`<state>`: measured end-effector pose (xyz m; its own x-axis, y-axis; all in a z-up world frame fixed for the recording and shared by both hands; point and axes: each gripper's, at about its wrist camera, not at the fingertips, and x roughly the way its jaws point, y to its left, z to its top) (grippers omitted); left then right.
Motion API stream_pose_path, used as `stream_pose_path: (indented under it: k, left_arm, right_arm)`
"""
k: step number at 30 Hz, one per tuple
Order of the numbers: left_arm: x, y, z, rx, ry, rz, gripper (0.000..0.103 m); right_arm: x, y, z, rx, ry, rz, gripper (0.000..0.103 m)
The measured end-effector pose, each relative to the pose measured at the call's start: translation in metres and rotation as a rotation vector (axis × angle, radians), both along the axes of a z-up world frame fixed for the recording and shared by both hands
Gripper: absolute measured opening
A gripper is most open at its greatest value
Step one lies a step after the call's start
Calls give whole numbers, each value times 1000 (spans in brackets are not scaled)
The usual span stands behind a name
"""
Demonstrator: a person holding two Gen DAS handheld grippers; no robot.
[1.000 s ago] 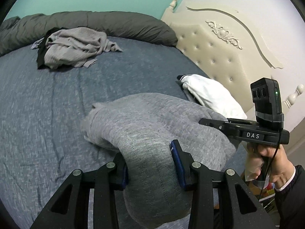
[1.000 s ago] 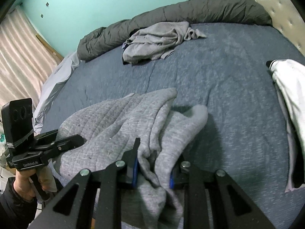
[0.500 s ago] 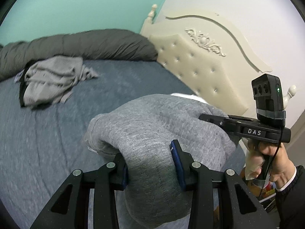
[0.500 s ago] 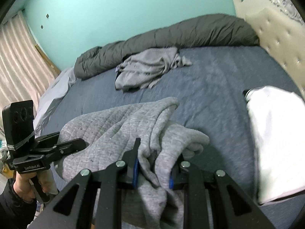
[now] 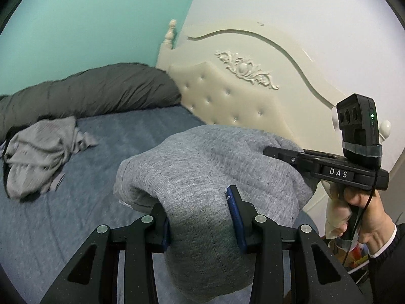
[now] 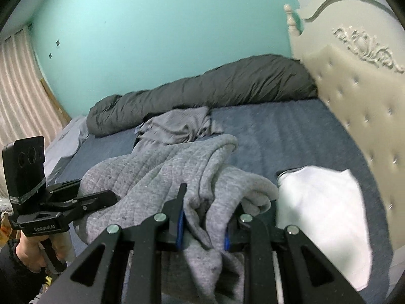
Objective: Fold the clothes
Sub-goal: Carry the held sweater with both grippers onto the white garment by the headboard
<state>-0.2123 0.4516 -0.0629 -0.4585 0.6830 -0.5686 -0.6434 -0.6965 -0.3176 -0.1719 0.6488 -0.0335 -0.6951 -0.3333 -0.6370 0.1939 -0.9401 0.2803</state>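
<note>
Blue bed (image 5: 50, 228) below; left gripper (image 5: 201, 217) and right gripper (image 6: 203, 230) each clamp grey sweatshirt (image 5: 202, 167), spreading it for folding.

The bed (image 6: 291, 131) has a blue-grey cover and fills the middle of the frame. A dark grey duvet (image 6: 215, 88) lies rolled along its far edge. Just below it lies a crumpled grey garment (image 6: 177, 126). At lower right lies a white folded cloth (image 6: 321, 215).

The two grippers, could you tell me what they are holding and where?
Both clamp the same grey sweatshirt: left gripper on a thick bunched fold, right gripper on gathered fabric.
</note>
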Motion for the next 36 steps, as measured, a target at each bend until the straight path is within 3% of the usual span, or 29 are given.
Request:
stream_pose_path:
  k: [11,15,18,22,25,27,31,36]
  left_arm:
    - [-38,119,4,23,82,-44,41]
    - [-43,150,-19,39,81,-38,42]
    - [-46,171,-67,14,-8,-41,42]
    - [-36,194,-144,-38,-214,-88,42]
    - [-22,196,-166,-40,-276,-103,42]
    - [-15,196,-167,-30,-300,-109,41]
    - [-8,193,-160,0,-348,-110,41]
    - [-6,187,-149,31,-415,-108,41]
  right_arm:
    - [-31,100,24,65,98,-92,22]
    - [-35,133,20,93,148,-132,22]
    - [-36,159,-4,92,141,-164,22]
    - [-37,182,-68,111,-25,-191,21]
    - [-25,196,-120,106,-177,-192,22]
    - [-12,202,-138,82,-232,-181,22]
    - [8,214,-143,21,-267,-168,22]
    - [9,223,-128,-26,-309,-167,21]
